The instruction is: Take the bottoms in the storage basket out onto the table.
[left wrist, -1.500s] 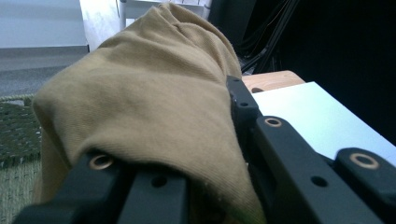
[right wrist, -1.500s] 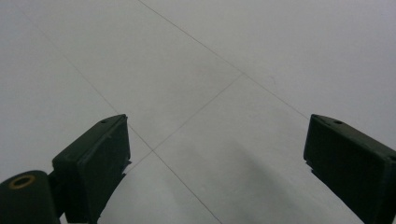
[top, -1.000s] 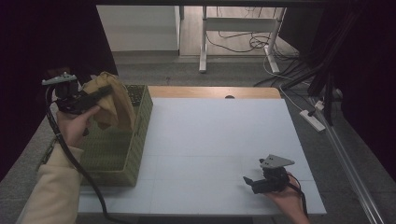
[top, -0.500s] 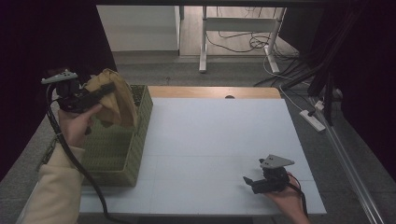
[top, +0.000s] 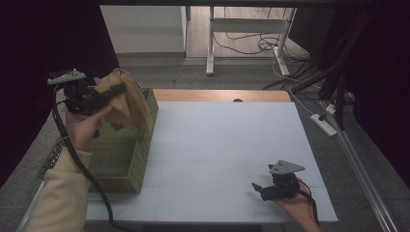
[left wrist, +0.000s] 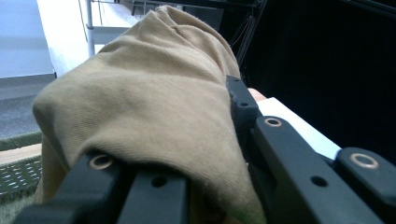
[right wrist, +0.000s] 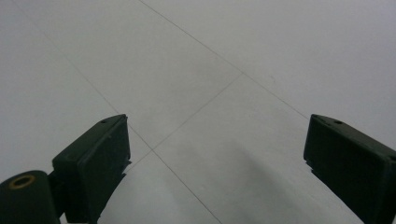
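A tan cloth (top: pixel 129 102) hangs bunched over the far end of a green woven basket (top: pixel 122 166) at the table's left. My left gripper (top: pixel 117 91) is shut on the cloth and holds it above the basket's rim. In the left gripper view the cloth (left wrist: pixel 140 102) bulges out between the black jaws of the left gripper (left wrist: pixel 205 154) and hides what lies beyond. My right gripper (top: pixel 257 188) rests low near the table's front right, open, with nothing between its fingers. The right gripper view has the right gripper (right wrist: pixel 215 158) spread wide over the bare white table (right wrist: pixel 201 70).
The white table (top: pixel 222 135) stretches between the basket and the right hand. A black cable (top: pixel 80 162) trails from the left gripper along the sleeve. Beyond the far edge are desk legs (top: pixel 211 43) and floor cables.
The left hand has lifted the cloth slightly higher and a little to the right over the basket. The right gripper has stayed where it was.
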Available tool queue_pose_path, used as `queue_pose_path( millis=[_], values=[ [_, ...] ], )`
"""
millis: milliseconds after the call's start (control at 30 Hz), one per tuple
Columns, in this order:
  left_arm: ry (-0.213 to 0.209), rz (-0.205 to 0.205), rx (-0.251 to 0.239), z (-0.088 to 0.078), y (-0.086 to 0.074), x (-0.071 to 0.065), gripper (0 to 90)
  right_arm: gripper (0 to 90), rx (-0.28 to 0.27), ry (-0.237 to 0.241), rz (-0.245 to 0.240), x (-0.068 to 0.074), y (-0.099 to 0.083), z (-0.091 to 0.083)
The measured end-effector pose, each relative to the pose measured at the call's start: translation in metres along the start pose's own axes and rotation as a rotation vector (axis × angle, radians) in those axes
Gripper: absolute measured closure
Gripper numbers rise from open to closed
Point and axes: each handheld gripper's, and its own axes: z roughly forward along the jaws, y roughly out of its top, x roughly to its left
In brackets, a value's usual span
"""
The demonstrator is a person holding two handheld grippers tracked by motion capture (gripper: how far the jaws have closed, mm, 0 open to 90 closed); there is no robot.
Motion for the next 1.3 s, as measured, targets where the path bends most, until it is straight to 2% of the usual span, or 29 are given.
queue_pose_path(
  millis=[800, 1300],
  values=[
    [-0.076, 0.032, -0.019, 0.011, 0.011, -0.027, 81.3, 7.0, 0.001, -0.004, 0.000, 0.000, 0.000, 0.000],
    [-0.124, 0.036, -0.031, 0.018, 0.016, -0.044, 81.3, 7.0, 0.000, -0.007, 0.000, 0.000, 0.000, 0.000]
  ],
)
